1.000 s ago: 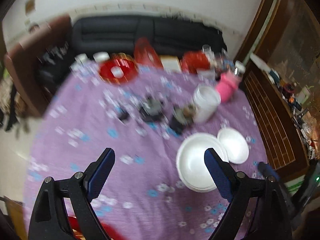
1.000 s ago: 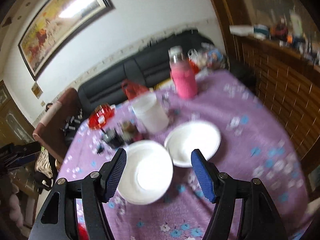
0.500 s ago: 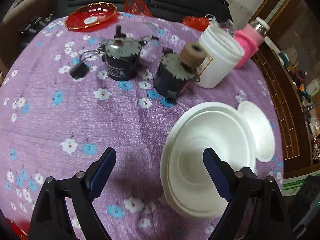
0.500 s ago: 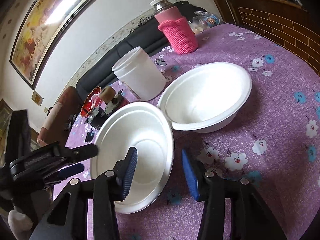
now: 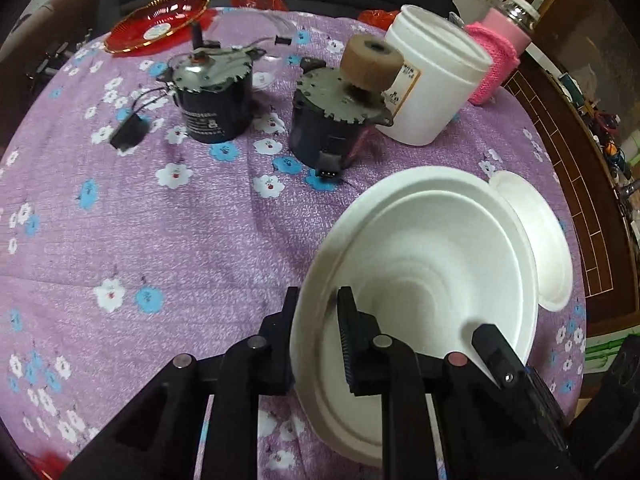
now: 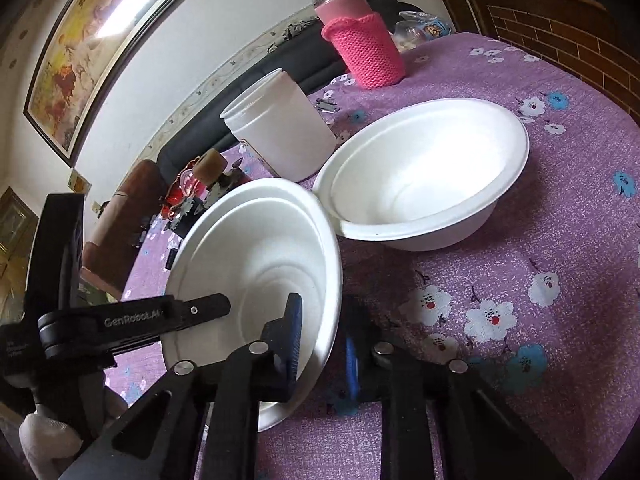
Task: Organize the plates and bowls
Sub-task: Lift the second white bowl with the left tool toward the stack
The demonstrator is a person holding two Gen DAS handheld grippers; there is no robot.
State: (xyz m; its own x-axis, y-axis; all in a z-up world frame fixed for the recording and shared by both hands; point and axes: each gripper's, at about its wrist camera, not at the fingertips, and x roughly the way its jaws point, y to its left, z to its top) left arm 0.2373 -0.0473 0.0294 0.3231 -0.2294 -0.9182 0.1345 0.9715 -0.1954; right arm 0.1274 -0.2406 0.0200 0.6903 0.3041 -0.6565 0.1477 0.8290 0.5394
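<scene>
Now both of your grippers hold the same white bowl [image 5: 432,264], which sits on the purple flowered tablecloth [image 5: 168,232]. Your left gripper [image 5: 318,336] has its jaws narrow on the near left rim, one finger outside the wall and one inside. Your right gripper [image 6: 322,344] pinches the opposite rim in the same way, with the blue pad [image 6: 295,332] inside the bowl. The bowl opens upward and is tilted a little; inside it you see a second rim line, so it may be two bowls nested, but I cannot tell for sure. It is round, so it has no long axis.

A second white bowl [image 6: 424,176] stands just beside it, upright, the rims touching or almost touching. Behind them stand a white plastic jar [image 5: 432,80] with a label too small to read, a bottle in a pink knitted sleeve [image 6: 366,46], two dark motors [image 5: 214,92], and a red dish [image 5: 158,22] far at the table edge.

In the right wrist view the finger of the left gripper carries the writing "GenRobot.AI", partly hard to read.
</scene>
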